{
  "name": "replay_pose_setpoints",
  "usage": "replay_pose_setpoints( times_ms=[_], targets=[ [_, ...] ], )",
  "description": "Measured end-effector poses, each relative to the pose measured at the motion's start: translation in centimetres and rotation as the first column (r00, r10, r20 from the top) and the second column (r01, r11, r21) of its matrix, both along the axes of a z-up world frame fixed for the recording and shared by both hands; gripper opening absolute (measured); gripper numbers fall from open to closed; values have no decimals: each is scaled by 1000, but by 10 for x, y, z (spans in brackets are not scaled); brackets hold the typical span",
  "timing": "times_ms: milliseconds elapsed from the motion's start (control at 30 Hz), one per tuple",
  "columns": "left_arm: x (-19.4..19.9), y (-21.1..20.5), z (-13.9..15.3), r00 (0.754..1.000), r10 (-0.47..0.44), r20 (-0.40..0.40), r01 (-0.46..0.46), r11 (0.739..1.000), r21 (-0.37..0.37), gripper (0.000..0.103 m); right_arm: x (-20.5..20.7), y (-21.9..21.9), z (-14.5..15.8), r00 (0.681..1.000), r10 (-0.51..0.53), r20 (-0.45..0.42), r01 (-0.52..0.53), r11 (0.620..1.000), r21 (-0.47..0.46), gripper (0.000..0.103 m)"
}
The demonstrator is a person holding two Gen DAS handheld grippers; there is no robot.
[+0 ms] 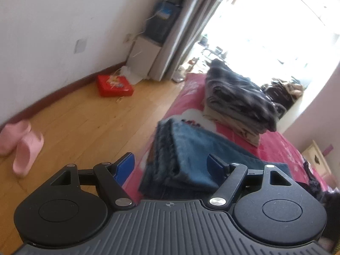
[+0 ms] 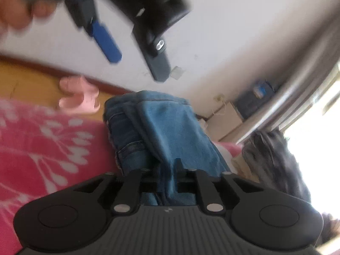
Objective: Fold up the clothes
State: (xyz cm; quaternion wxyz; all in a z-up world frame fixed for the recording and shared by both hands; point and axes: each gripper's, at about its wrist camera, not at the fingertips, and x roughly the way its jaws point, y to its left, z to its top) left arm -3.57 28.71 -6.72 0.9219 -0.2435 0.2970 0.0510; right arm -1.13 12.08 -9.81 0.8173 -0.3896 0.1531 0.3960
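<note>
The folded blue denim jeans (image 2: 161, 127) are lying on the pink bedspread with white flower print (image 2: 42, 148), near the bed's floor-side edge, and this fold is looking close to finished. Your right tool (image 2: 167, 165) is sitting right at the top layer with denim between its fingers; the fingers are only a little apart, and I cannot tell whether the pads are pressing on the cloth. I judge you are setting the last flap down, so the next move is calling for a clean withdrawal without dragging the layer, then perhaps a pat to flatten it.

Your left tool (image 1: 172, 165) is hovering above the near end of the jeans (image 1: 191, 159), its blue-padded fingers standing wide apart and gripping nothing.

The left wrist view is showing what the right is hardly giving you: the stack of folded grey and beige clothes (image 1: 240, 102) farther along the bed and the red box (image 1: 114, 85) on the wooden floor (image 1: 85, 127). The right wrist view is showing the left tool from outside, and the pink slippers (image 2: 80, 97) beyond the bed's edge.
</note>
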Motion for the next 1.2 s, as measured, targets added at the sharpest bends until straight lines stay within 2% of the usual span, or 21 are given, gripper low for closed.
replay_pose_setpoints(
  times_ms=[100,200,233,367,433,500,567,600,667,767,800,833,867,933,1000,1067,1100,1167,1200],
  targets=[
    [18,-11,0,999,-32,-15,33,996,87,75,18,-37,25,980,-103,-169,129,980,150,30],
    [30,-18,-14,996,-42,-80,54,986,157,74,39,-90,42,926,-238,-292,313,917,248,30],
    [32,-20,-20,993,-39,-108,59,980,188,74,47,-111,47,900,-291,-326,384,881,276,30],
    [30,-16,-32,988,-30,-149,58,980,192,75,86,-194,47,781,-403,-478,595,714,370,30],
    [30,-13,-34,987,-26,-156,54,983,173,76,102,-228,31,721,-434,-540,662,662,351,30],
    [31,-11,-35,987,-26,-162,52,986,161,77,116,-261,8,647,-477,-595,728,620,294,28],
    [31,-11,-35,986,-28,-167,56,985,162,77,128,-294,-7,570,-468,-676,786,550,282,23],
    [32,-11,-35,985,-29,-170,58,985,163,77,131,-310,-8,537,-421,-731,809,502,306,23],
    [33,-12,-35,984,-29,-175,58,985,163,77,134,-334,-1,489,-381,-785,851,406,333,28],
    [36,-11,-36,983,-20,-182,49,987,154,77,146,-349,5,484,-350,-802,863,339,373,30],
    [36,-12,-37,983,-17,-183,46,987,155,77,151,-349,8,497,-341,-798,857,338,390,30],
    [36,-13,-37,983,-15,-184,44,986,158,77,156,-345,13,522,-338,-783,841,359,405,30],
    [36,-13,-37,983,-13,-185,43,986,161,77,161,-337,16,552,-337,-763,818,394,418,30],
    [37,-14,-37,982,-11,-187,42,985,165,77,171,-316,22,617,-331,-714,760,487,431,30],
    [37,-14,-37,982,-9,-190,41,985,165,77,186,-290,15,643,-353,-680,723,573,386,26],
    [37,-14,-37,981,-13,-192,46,985,167,78,207,-270,-4,628,-459,-628,727,633,265,15],
    [38,-14,-37,981,-15,-193,48,985,168,78,214,-268,-8,612,-479,-630,739,629,240,7],
    [38,-14,-37,981,-17,-194,52,983,177,78,226,-273,-12,570,-477,-668,770,594,233,7],
    [38,-14,-37,981,-17,-195,53,982,179,78,227,-275,-9,569,-469,-676,773,586,244,7]
  ],
)
